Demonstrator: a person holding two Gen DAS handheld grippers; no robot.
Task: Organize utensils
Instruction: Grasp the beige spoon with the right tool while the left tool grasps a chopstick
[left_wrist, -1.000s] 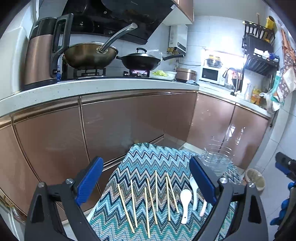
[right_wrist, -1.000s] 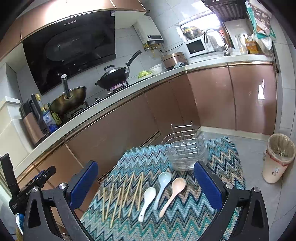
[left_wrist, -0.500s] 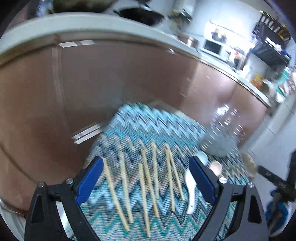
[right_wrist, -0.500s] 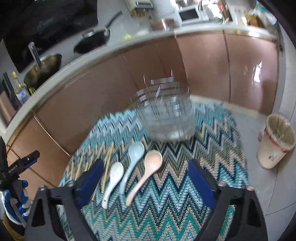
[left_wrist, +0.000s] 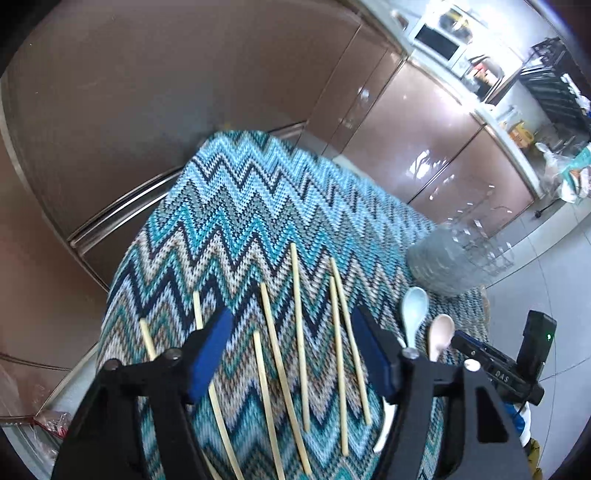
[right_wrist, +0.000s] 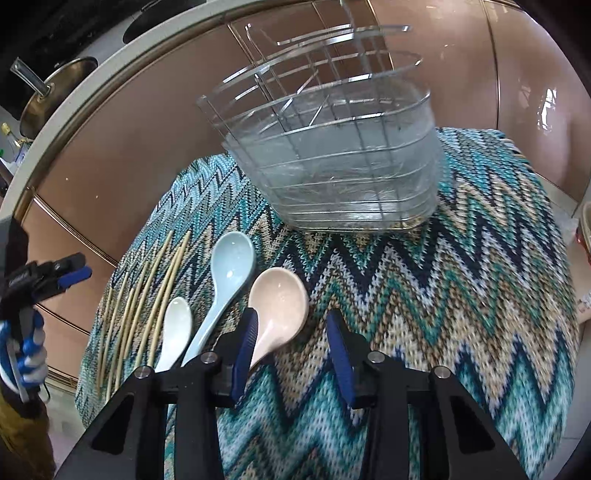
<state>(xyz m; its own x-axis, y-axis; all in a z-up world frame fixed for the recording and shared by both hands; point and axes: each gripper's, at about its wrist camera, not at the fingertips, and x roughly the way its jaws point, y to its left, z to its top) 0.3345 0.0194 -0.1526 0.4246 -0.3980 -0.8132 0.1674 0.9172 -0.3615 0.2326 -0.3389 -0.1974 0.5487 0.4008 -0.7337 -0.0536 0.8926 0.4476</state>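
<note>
Both grippers are low over the zigzag cloth (right_wrist: 461, 295). My left gripper (left_wrist: 291, 354) has just been closing, fingers still apart, nothing clamped; several chopsticks (left_wrist: 299, 332) lie flat on the cloth under the gap. My right gripper (right_wrist: 291, 354) has also just been closing, gap narrow, pads not pressing anything; the pink spoon (right_wrist: 279, 306) sits just ahead of its left finger. Blue spoon (right_wrist: 229, 280) and white spoon (right_wrist: 175, 328) lie beside it. The clear rack (right_wrist: 332, 147) stands behind the spoons, nothing in it.
</note>
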